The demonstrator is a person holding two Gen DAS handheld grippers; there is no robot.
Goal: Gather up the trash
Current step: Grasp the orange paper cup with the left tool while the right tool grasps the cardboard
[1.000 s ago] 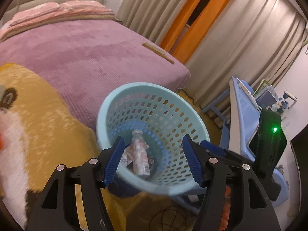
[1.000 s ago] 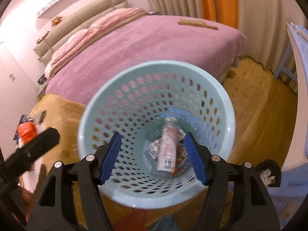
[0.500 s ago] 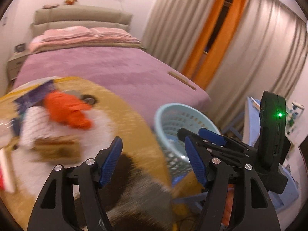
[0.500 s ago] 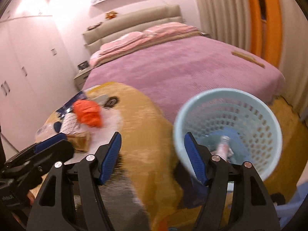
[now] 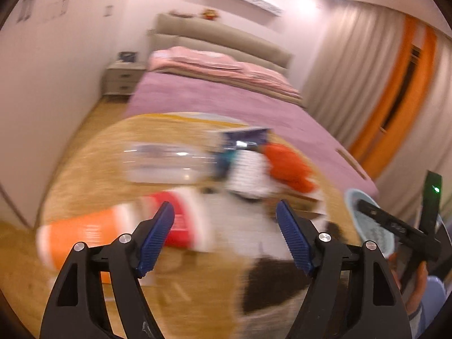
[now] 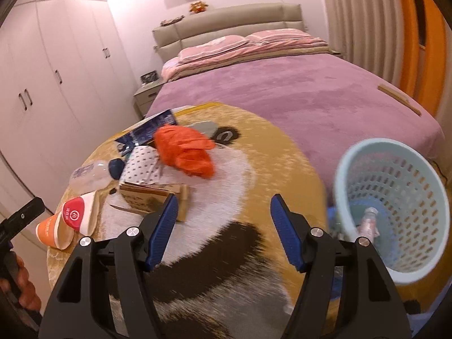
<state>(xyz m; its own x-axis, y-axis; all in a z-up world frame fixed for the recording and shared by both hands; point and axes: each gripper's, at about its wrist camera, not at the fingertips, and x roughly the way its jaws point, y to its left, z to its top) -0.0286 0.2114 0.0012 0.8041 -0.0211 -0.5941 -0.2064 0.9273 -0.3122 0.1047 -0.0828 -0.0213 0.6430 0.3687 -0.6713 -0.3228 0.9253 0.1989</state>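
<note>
Trash lies on a round yellow rug point(image 6: 282, 175): a crumpled orange bag point(image 6: 185, 149), a brown cardboard piece point(image 6: 154, 196), white dotted paper point(image 6: 139, 166), a clear plastic bottle point(image 6: 90, 176), a blue packet point(image 6: 149, 131) and orange-and-red paper cups point(image 6: 66, 221). A light blue perforated basket point(image 6: 392, 206) at the right holds a small bottle point(image 6: 367, 221). My right gripper point(image 6: 223, 230) is open and empty above the rug. My left gripper point(image 5: 224, 238) is open and empty over the blurred cups point(image 5: 113, 231) and bottle point(image 5: 166, 163).
A bed with a purple cover point(image 6: 296, 93) stands behind the rug. White wardrobes point(image 6: 50, 70) line the left wall, with a nightstand point(image 6: 148, 94) by the bed. Curtains point(image 6: 361, 19) hang at the right. The basket rim point(image 5: 364, 220) shows at the left wrist view's right edge.
Both grippers have swung left, away from the basket and over the rug with the trash. The basket has shifted to the right edge of both views. Both stay open and empty.
</note>
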